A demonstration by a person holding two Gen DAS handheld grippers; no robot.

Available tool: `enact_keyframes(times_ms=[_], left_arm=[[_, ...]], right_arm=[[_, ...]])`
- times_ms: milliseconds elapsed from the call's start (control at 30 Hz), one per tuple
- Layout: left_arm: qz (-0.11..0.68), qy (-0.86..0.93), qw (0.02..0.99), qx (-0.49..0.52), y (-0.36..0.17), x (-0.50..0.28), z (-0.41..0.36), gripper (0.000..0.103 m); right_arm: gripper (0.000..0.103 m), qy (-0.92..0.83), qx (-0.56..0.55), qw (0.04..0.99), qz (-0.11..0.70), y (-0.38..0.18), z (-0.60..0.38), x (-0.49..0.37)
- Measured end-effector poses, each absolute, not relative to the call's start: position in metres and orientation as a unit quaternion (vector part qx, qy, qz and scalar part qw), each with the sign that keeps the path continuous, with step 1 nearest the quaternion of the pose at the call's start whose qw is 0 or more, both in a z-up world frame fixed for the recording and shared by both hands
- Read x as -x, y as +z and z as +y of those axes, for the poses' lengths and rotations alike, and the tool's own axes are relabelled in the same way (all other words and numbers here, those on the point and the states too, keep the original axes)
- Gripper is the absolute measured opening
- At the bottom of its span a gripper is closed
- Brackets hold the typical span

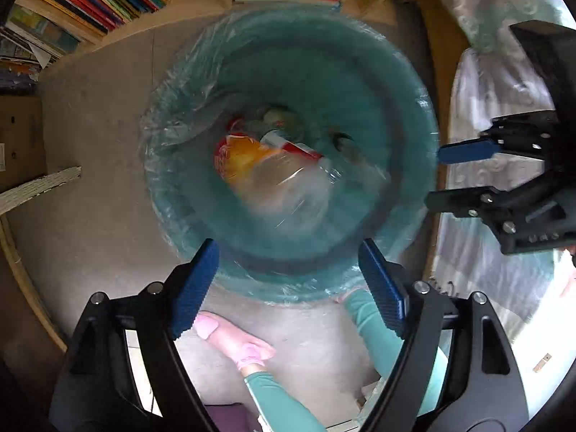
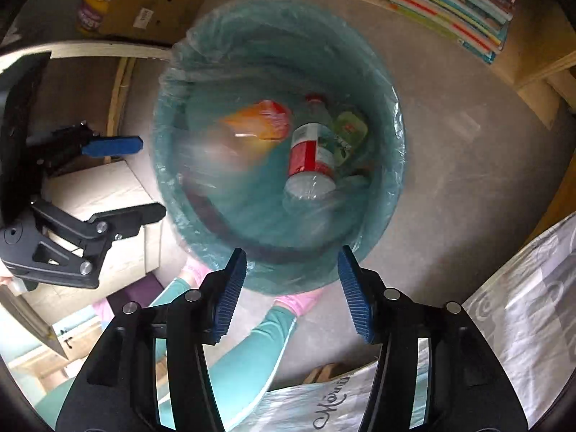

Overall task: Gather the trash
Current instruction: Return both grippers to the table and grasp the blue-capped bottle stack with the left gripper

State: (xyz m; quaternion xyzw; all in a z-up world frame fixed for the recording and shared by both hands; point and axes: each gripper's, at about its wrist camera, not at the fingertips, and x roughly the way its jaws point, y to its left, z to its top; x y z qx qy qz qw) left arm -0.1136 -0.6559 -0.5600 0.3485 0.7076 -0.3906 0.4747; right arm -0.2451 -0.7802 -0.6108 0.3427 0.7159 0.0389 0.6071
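Both grippers are held above a teal bin (image 1: 406, 82), and neither holds anything. In the left wrist view the left gripper (image 1: 288, 288) is seen with its blue pads spread wide and only the bin's near rim between them; in the right wrist view the right gripper (image 2: 292, 289) is likewise parted, a little less widely, with nothing between its pads. Each gripper is also caught from the side by the other camera, jaws apart.

The bin is lined with a clear plastic bag (image 1: 158, 133) folded over the rim, and it stands on a grey floor (image 2: 450, 165) near shelves of books (image 2: 468, 3). Inside, several pieces of trash are seen: a clear bottle with a red label (image 2: 310, 158), a green packet (image 2: 351, 129) beside it, and an orange and red wrapper (image 2: 262, 120), blurred as if in motion. A further clear item appears smeared over the wrapper in the left wrist view, and what it is cannot be told.

The step in hand is judged to be the drop-off: trash has been let go into the bin. Next, both grippers would need to be lifted clear of the rim and turned toward whatever litter is left; none is visible on the floor in these views.
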Motion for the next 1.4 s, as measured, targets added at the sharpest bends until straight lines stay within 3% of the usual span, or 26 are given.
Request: enact_keyframes(times_ms=[300, 633, 833, 1067, 1200, 1400], left_arm=[[0.697, -0.404, 0.502, -0.315, -0.438, 0.109, -0.605, 0.077], [0.656, -0.369, 0.630, -0.193, -0.178, 0.096, -0.468, 0.082], [0.603, -0.265, 0.738, -0.145, -0.067, 0.084, -0.345, 0.085], [0.559, -0.152, 0.803, -0.136, -0.026, 0.046, -0.216, 0.087], [0.547, -0.127, 0.815, -0.144, -0.023, 0.006, -0.159, 0.087], [0.552, -0.133, 0.807, -0.162, -0.030, -0.059, -0.088, 0.087]], right_arm=[[0.055, 0.078, -0.319, 0.629, 0.704, -0.524, -0.782, 0.249], [0.055, 0.278, -0.201, 0.684, 0.644, -0.301, -0.716, 0.183], [0.055, 0.424, -0.062, 0.691, 0.583, -0.165, -0.622, 0.093], [0.055, 0.504, 0.066, 0.701, 0.500, -0.057, -0.496, -0.010], [0.054, 0.501, 0.107, 0.707, 0.488, -0.043, -0.426, -0.065], [0.043, 0.470, 0.145, 0.714, 0.498, -0.054, -0.348, -0.134]])
